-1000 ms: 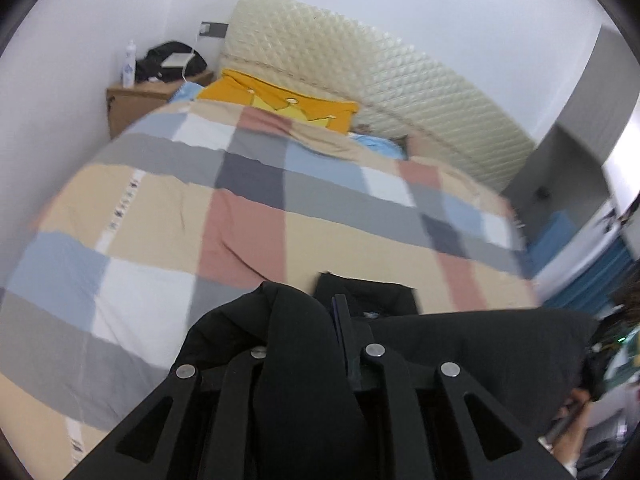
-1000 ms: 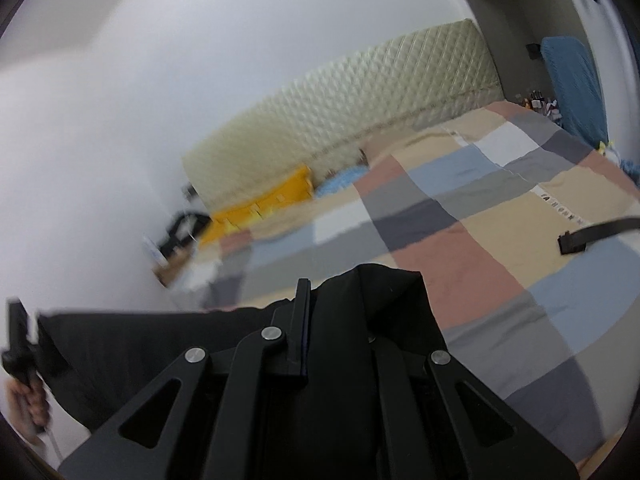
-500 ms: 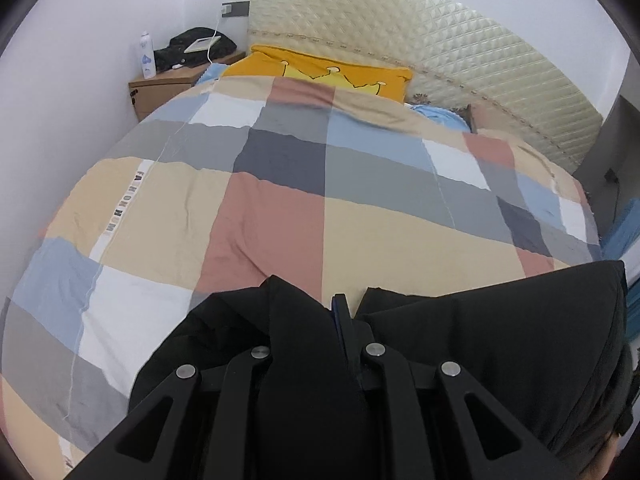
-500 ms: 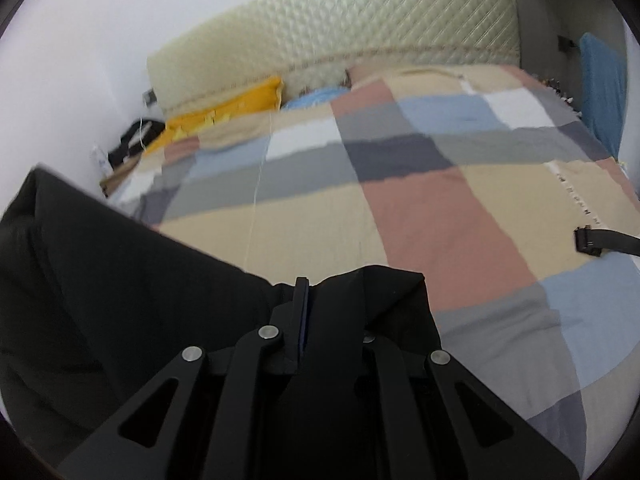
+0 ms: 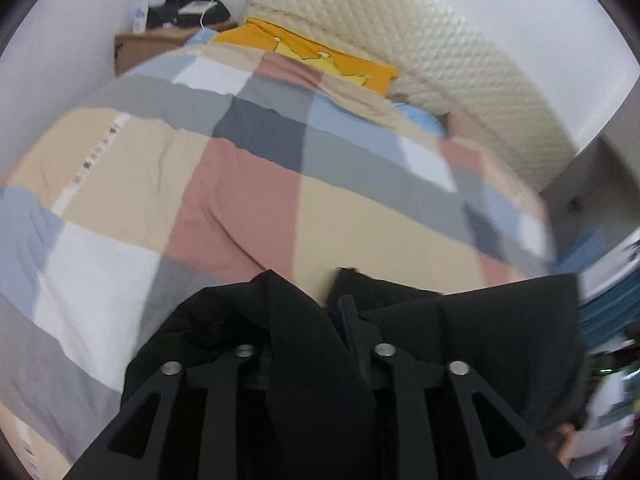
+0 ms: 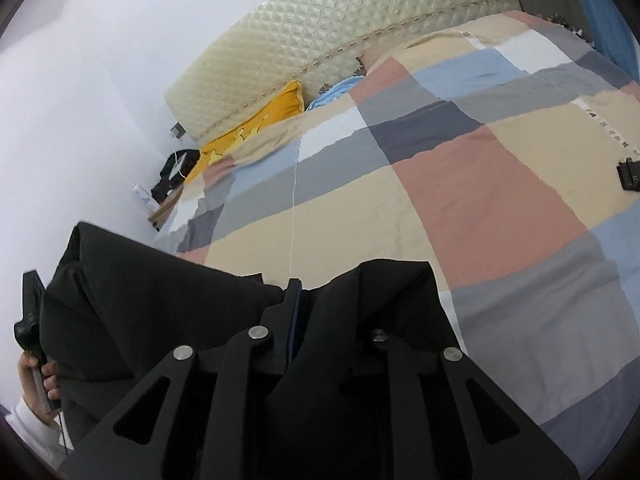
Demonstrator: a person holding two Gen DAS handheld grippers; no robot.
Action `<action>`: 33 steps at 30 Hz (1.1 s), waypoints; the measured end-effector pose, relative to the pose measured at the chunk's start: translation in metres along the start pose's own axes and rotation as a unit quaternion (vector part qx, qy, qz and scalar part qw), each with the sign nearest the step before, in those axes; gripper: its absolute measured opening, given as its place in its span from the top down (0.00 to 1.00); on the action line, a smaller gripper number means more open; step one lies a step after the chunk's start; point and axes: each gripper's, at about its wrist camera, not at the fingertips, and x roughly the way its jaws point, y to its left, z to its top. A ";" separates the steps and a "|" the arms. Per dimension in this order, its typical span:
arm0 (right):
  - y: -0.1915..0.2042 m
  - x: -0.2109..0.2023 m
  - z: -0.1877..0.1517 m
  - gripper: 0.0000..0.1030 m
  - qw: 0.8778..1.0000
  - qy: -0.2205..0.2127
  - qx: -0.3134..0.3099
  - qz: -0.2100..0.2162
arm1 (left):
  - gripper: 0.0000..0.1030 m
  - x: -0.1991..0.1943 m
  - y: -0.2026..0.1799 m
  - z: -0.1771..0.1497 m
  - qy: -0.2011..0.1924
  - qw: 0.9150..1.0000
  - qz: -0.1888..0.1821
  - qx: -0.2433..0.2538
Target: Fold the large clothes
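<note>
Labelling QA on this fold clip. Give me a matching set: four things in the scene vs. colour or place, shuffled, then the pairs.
Things
1. garment
2. pillow
3. headboard
4. bottle

Colour or place
A. cream, quilted in diamonds, against the wall
B. white, standing on the wooden nightstand
C. black, clamped in both hand-held grippers (left, right)
D. yellow-orange, at the head of the bed

Pairs: 1-C, 2-D, 3-A, 4-B
</note>
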 end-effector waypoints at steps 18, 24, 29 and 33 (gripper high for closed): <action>0.062 -0.123 -0.024 0.14 0.983 -0.160 -0.054 -0.067 | 0.25 -0.131 -0.025 -0.058 -0.139 0.980 0.032 0.136; 0.101 -0.122 -0.046 0.14 0.982 -0.153 -0.102 -0.043 | 0.25 -0.089 -0.078 -0.093 -0.117 0.974 0.035 0.190; 0.114 -0.075 -0.068 0.14 0.989 -0.067 -0.130 -0.020 | 0.25 -0.037 -0.109 -0.106 -0.080 0.972 0.047 0.216; 0.110 -0.031 -0.071 0.14 0.989 -0.025 -0.141 -0.041 | 0.25 0.000 -0.125 -0.111 -0.059 0.964 0.087 0.244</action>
